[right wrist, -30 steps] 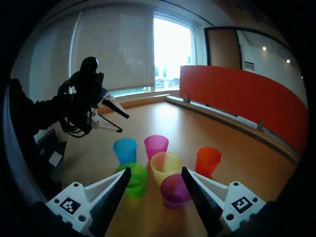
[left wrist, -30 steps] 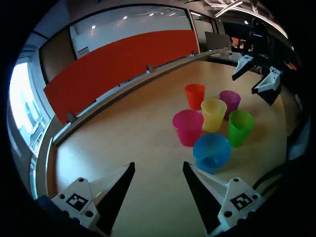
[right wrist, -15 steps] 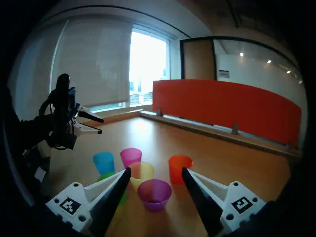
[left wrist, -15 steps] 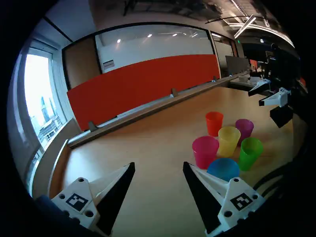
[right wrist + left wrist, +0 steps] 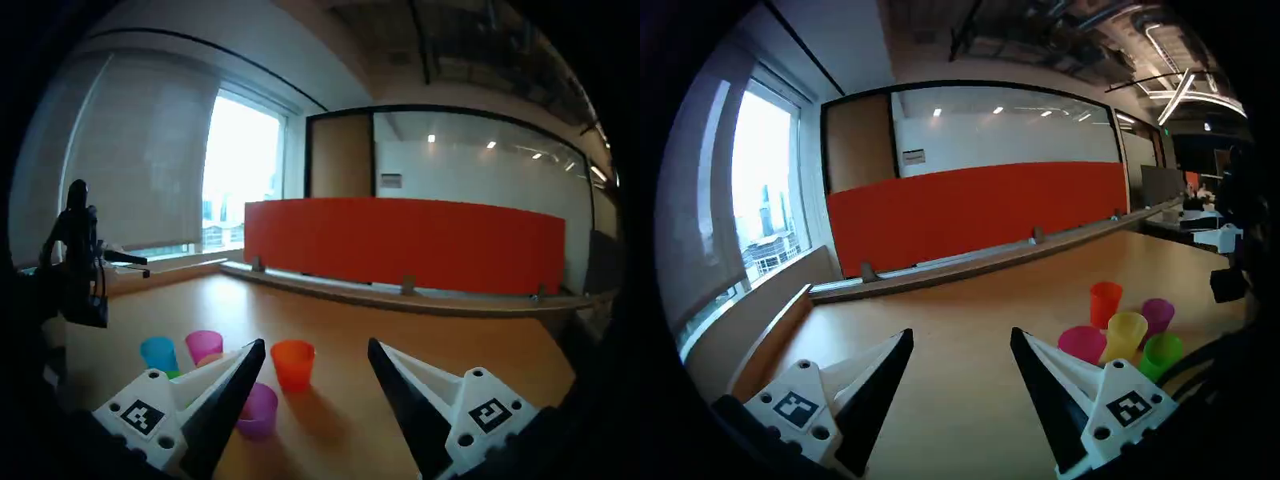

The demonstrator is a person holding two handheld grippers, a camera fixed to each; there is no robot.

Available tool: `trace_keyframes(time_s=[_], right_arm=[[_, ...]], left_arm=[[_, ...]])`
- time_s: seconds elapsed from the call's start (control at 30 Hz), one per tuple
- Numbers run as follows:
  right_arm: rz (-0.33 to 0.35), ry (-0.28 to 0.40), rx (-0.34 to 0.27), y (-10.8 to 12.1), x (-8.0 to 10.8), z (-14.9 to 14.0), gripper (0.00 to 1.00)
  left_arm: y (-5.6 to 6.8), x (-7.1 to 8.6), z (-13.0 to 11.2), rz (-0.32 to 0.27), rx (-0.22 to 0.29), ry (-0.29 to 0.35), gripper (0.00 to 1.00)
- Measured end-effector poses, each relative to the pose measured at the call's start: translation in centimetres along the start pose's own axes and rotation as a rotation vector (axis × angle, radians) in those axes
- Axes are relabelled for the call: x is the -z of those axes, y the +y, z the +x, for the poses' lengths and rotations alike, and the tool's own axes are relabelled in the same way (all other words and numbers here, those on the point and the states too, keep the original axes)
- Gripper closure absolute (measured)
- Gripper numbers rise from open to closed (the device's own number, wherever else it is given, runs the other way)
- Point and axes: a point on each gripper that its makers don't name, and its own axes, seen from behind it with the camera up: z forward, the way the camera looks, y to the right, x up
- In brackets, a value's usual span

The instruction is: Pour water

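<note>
Several coloured plastic cups stand clustered on the wooden table (image 5: 960, 296). In the left gripper view I see the orange cup (image 5: 1106, 303), yellow cup (image 5: 1126, 336), purple cup (image 5: 1158, 314), green cup (image 5: 1161, 354) and pink cup (image 5: 1080, 342) at lower right, beside my right finger. My left gripper (image 5: 960, 336) is open and holds nothing. In the right gripper view the orange cup (image 5: 293, 365), purple cup (image 5: 259, 410), pink cup (image 5: 204, 346) and blue cup (image 5: 158, 353) sit low, left of centre. My right gripper (image 5: 316, 346) is open, above and behind them. No water is discernible.
A long red partition (image 5: 976, 204) runs along the table's far edge (image 5: 400, 300). Windows (image 5: 760, 200) lie to the left. The other gripper (image 5: 84, 276), held by a dark-sleeved arm, hovers beyond the cups; in the left gripper view its counterpart (image 5: 1228, 240) is at far right.
Both cameras have tilted up and drawn back: the cups have slid lower and look smaller. In the left gripper view the blue cup has gone behind my finger. Both grippers stay open.
</note>
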Motion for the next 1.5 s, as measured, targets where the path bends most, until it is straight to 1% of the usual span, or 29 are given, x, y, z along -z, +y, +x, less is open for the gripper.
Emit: trace_keyframes(time_s=[0.1,0.17,0.27,0.4,0.57,0.67,0.87,0.97,1.1,1.27,1.5], right_arm=[[-0.059,0.037,-0.015,1.8,0.5,0.9,0.00],[-0.091,0.058,-0.026,2.9,0.8,1.4,0.00],[-0.126,0.069,-0.033,4.0,1.3,1.8,0.00],[-0.174,0.080,-0.025,5.4,1.6,2.2,0.01],[-0.266,0.092,-0.009,7.7,1.9,2.4,0.01],[-0.315,0.101,-0.009,8.9,2.1,2.7,0.01],[-0.379,0.113,-0.021,10.6,2.4,2.8,0.00],[-0.405,0.117,-0.031,11.2,2.5,2.7,0.00],[-0.414,0.120,-0.041,11.5,2.6,2.3,0.00],[-0.438,0.127,-0.044,11.9,2.7,2.1,0.01],[-0.445,0.125,-0.045,11.9,2.8,1.8,0.00]], left_arm=[[-0.5,0.4,0.5,0.036,0.001,0.025,0.10],[-0.5,0.5,0.6,0.051,-0.004,0.037,0.10],[-0.5,0.6,0.5,0.071,-0.002,0.044,0.10],[-0.4,1.0,0.7,0.092,0.014,0.063,0.10],[-0.4,1.4,1.0,0.123,0.031,0.095,0.10],[-0.2,1.4,1.0,0.130,0.048,0.105,0.10],[0.1,1.3,0.7,0.133,0.101,0.116,0.10],[0.0,1.3,0.6,0.146,0.110,0.121,0.10],[0.0,1.4,0.5,0.160,0.112,0.128,0.10],[0.8,1.4,0.0,0.155,0.109,0.122,0.10],[2.1,1.3,0.5,0.133,0.118,0.143,0.10]])
